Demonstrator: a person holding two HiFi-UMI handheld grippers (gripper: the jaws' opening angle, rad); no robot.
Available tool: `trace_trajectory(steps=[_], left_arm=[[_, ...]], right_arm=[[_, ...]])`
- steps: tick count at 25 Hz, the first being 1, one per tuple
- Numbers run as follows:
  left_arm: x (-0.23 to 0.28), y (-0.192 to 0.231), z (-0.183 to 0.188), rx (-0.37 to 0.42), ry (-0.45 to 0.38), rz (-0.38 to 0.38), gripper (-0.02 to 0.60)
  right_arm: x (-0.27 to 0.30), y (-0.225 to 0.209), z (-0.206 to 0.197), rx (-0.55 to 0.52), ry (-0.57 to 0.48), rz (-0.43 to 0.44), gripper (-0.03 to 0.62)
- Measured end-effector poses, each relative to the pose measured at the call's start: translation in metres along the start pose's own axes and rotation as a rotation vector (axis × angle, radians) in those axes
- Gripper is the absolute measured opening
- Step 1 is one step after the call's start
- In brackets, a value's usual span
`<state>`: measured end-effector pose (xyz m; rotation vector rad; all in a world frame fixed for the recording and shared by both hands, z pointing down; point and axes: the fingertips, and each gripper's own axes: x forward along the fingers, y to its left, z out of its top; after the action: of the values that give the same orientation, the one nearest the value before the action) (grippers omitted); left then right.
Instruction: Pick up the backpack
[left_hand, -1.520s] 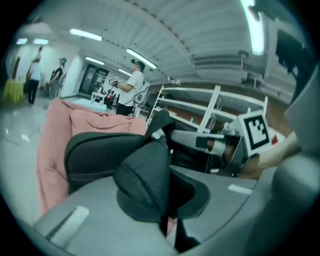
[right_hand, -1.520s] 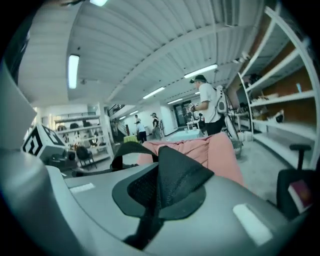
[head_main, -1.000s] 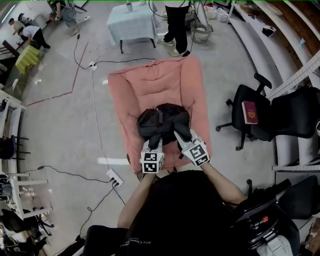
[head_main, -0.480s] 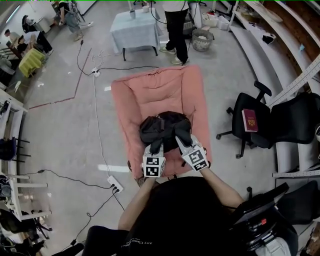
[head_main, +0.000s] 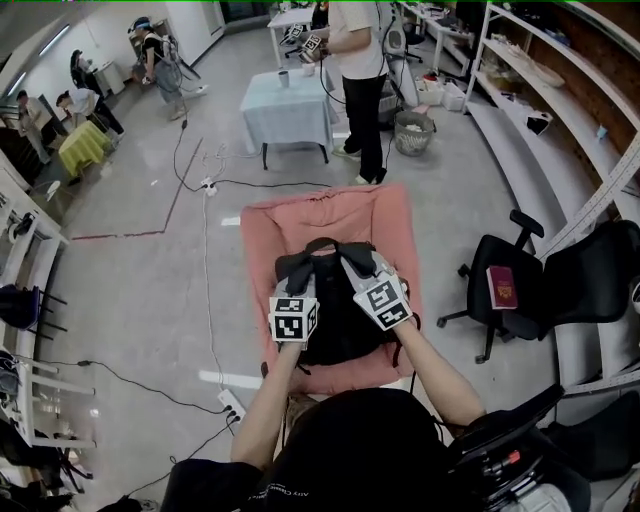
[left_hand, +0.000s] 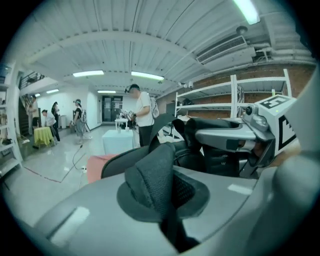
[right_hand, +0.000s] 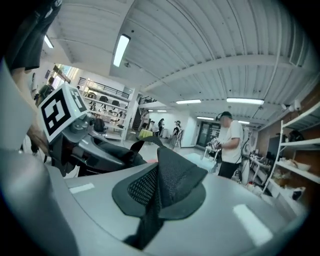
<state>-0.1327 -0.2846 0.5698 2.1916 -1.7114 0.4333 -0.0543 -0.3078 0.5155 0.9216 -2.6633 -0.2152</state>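
My left gripper (head_main: 301, 272) and right gripper (head_main: 352, 258) each clamp a strap (left_hand: 150, 182); the backpack (head_main: 345, 322) hangs above the pink cushion (head_main: 320, 215), pickup apparently nearly done.

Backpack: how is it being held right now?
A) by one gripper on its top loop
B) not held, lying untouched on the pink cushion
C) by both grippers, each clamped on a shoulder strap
C: the left gripper and the right gripper are each shut on a mesh strap of the backpack.
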Motion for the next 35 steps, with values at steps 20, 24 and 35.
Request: trace_trajectory(steps=[20,24,35], left_arm=[[-0.209,-0.038,0.292,0.15,-0.675,0.155,0.015],[-0.199,-0.027,0.265,0.096,-0.587,0.145,0.015],[-0.18,-0.014,0.224,0.02,-0.46,0.131,0.015]], right_arm=[[-0.167,-0.013,0.335,-0.287,-0.676,-0.407,0.032],[-0.141,-0.013,0.295,-0.082,-0.487,-0.362,0.034],[-0.107,-0.011,0.271,0.006,-0.389,-0.323,0.035]])
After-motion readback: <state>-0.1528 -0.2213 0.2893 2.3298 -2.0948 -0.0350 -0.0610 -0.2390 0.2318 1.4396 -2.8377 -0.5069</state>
